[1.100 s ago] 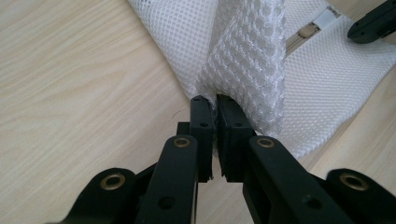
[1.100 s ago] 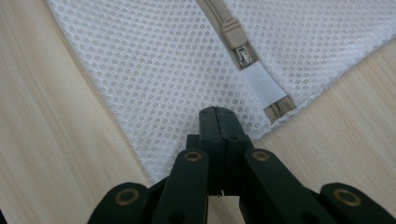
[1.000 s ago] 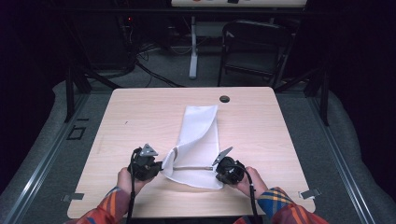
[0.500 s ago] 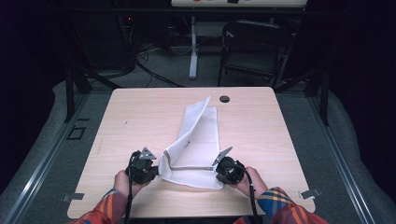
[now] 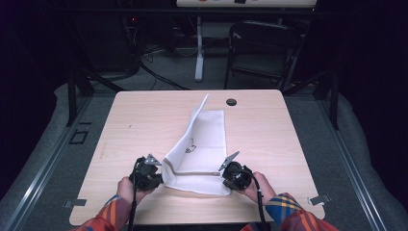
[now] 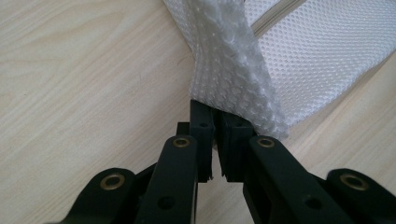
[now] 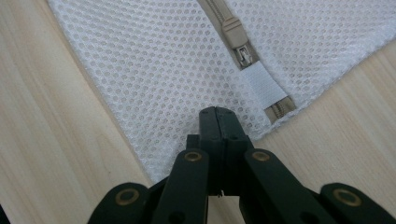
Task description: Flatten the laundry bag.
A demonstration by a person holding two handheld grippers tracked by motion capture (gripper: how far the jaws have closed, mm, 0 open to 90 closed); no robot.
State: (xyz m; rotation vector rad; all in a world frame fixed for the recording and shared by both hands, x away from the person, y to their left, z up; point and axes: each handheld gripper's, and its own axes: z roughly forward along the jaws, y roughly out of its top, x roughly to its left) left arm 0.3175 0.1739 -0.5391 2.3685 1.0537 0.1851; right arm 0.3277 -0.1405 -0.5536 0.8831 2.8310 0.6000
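1. Mesh bag (image 5: 199,144), white, lies lengthwise down the middle of the desk (image 5: 134,125), running from near centre toward six o'clock; its left long edge is lifted and stands up off the wood, rising to a peak toward twelve o'clock.
2. Left gripper (image 5: 161,168) sits at the bag's seven o'clock corner, its jaws clamped on a bunched fold of the mesh, as the left gripper view shows (image 6: 217,123).
3. Right gripper (image 5: 226,173) sits at the five o'clock corner, jaws pressed together on the mesh edge (image 7: 217,121).
4. Beige zipper (image 7: 243,56) lies on the mesh at one o'clock of the right jaws, its slider just beside a white tab.
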